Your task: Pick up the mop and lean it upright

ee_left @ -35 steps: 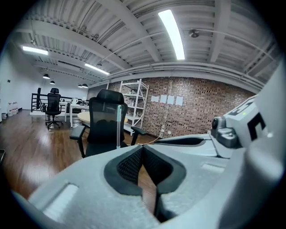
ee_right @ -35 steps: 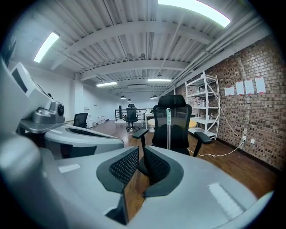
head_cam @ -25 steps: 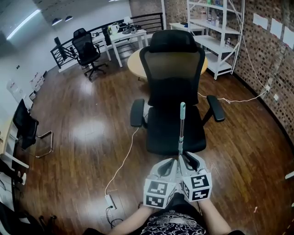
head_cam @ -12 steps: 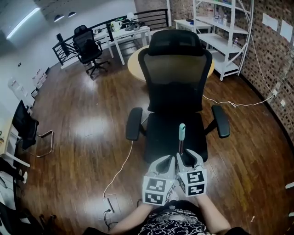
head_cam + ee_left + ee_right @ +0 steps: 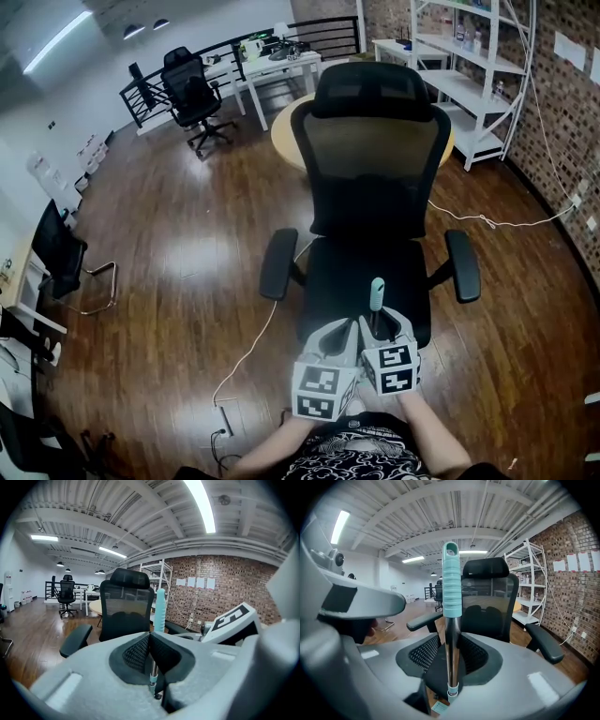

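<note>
1. The mop point(image 5: 376, 292) shows only as a teal ribbed grip and a short run of shiny pole. In the head view the two grippers cover everything below that. No view shows the mop head or where it meets the floor point(image 5: 187, 272).
2. The pole stands close to upright just in front of the front edge of the seat of the black office chair point(image 5: 373, 197). Whether it touches the seat cannot be told.
3. The left gripper point(image 5: 150, 639) has its pads closed against the pole low down, and the teal grip rises above them.
4. The right gripper point(image 5: 451, 641) has just been opening its jaws. The pole stands between the pads with a thin dark gap beside it, not pinched.
5. Both grippers sit side by side in front of the person's body, pointing away and slightly down. Their marker cubes point(image 5: 323, 392) face the head camera.
6. The forearms point(image 5: 272, 445) are cut off by the bottom edge of the head view.
</note>
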Action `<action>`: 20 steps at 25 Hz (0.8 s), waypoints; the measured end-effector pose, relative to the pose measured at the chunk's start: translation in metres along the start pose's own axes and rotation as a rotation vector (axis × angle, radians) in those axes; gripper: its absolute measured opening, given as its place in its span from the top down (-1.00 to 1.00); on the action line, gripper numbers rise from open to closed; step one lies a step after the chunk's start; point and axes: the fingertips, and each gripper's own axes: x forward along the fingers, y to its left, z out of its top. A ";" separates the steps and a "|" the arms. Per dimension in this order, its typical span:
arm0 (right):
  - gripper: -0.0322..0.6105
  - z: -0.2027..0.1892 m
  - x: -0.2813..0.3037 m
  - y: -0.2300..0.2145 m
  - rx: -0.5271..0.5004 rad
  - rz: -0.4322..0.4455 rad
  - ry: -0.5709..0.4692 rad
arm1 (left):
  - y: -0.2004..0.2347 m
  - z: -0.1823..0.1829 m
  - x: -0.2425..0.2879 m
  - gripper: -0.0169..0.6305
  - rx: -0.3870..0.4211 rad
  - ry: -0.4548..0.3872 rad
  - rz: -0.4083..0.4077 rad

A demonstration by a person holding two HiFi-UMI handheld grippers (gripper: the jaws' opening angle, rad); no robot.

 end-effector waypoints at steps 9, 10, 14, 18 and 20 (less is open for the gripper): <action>0.58 -0.002 0.005 0.002 -0.036 0.010 -0.008 | 0.012 -0.002 -0.003 0.94 -0.016 -0.002 0.031; 0.58 -0.003 0.002 0.003 -0.034 0.006 -0.010 | 0.012 -0.004 -0.006 0.94 -0.017 -0.003 0.030; 0.58 -0.010 -0.013 0.009 -0.017 -0.020 -0.011 | 0.013 -0.011 -0.025 0.94 -0.031 -0.010 0.025; 0.58 -0.019 -0.037 0.024 -0.018 -0.044 -0.004 | 0.012 -0.019 -0.047 0.94 -0.039 -0.006 0.024; 0.58 -0.024 -0.053 0.030 -0.016 -0.060 -0.004 | 0.006 -0.021 -0.059 0.94 -0.040 -0.010 0.011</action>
